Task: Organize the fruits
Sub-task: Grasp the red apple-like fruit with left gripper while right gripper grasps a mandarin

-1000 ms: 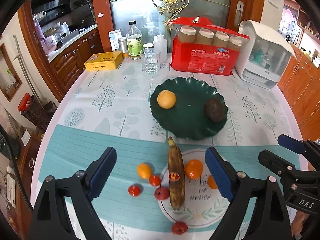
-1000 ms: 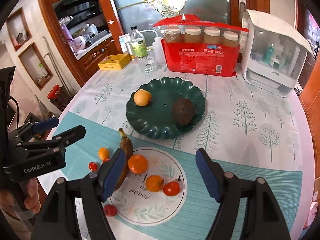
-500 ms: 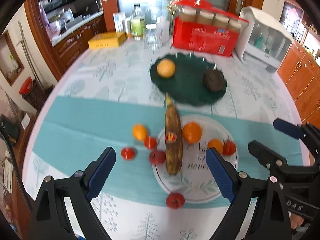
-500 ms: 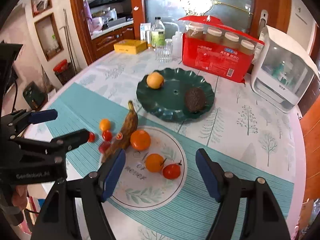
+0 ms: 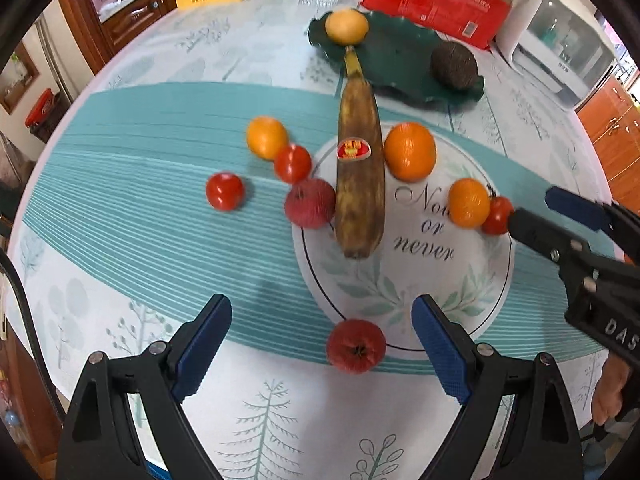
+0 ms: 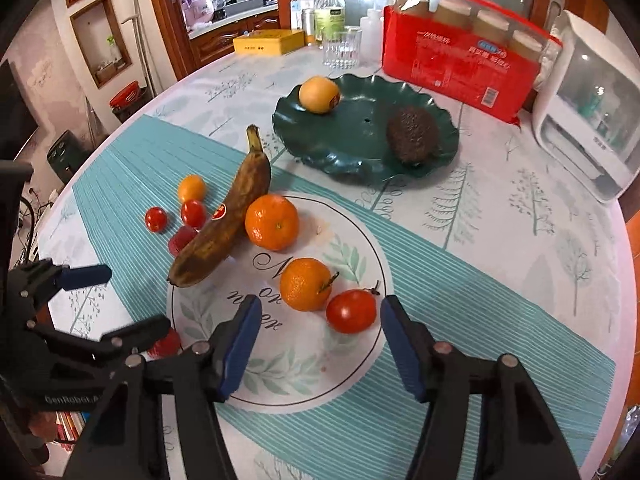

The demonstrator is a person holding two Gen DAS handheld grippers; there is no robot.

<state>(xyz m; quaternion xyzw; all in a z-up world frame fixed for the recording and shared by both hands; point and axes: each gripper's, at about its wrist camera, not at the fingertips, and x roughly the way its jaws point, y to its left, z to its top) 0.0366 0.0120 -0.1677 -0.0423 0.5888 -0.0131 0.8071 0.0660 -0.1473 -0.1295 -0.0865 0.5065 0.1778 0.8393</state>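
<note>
Fruits lie scattered on the counter [image 6: 500,216], most on or beside a round white mat [image 6: 360,248] printed with leaves and lettering. A browned banana [image 5: 358,168] rests with its tip on the mat, an orange [image 5: 410,151] just to its right, a smaller orange [image 6: 306,284] touching a tomato [image 6: 351,311] nearer the right tongs [image 6: 316,344]. Those tongs are closing with the tomato just ahead of their blue pads, which grip nothing. The left tongs [image 5: 322,352] hang released and wide, a red fruit [image 5: 356,345] lying on the mat's edge between the pads without touching them. Left of the banana sit another red fruit [image 5: 310,203], two small tomatoes [image 5: 225,191] and a small orange fruit [image 5: 267,137]. Farther back, a green plate [image 6: 360,148] holds a yellow fruit [image 6: 319,94] and a dark rough one [image 6: 412,134].
</note>
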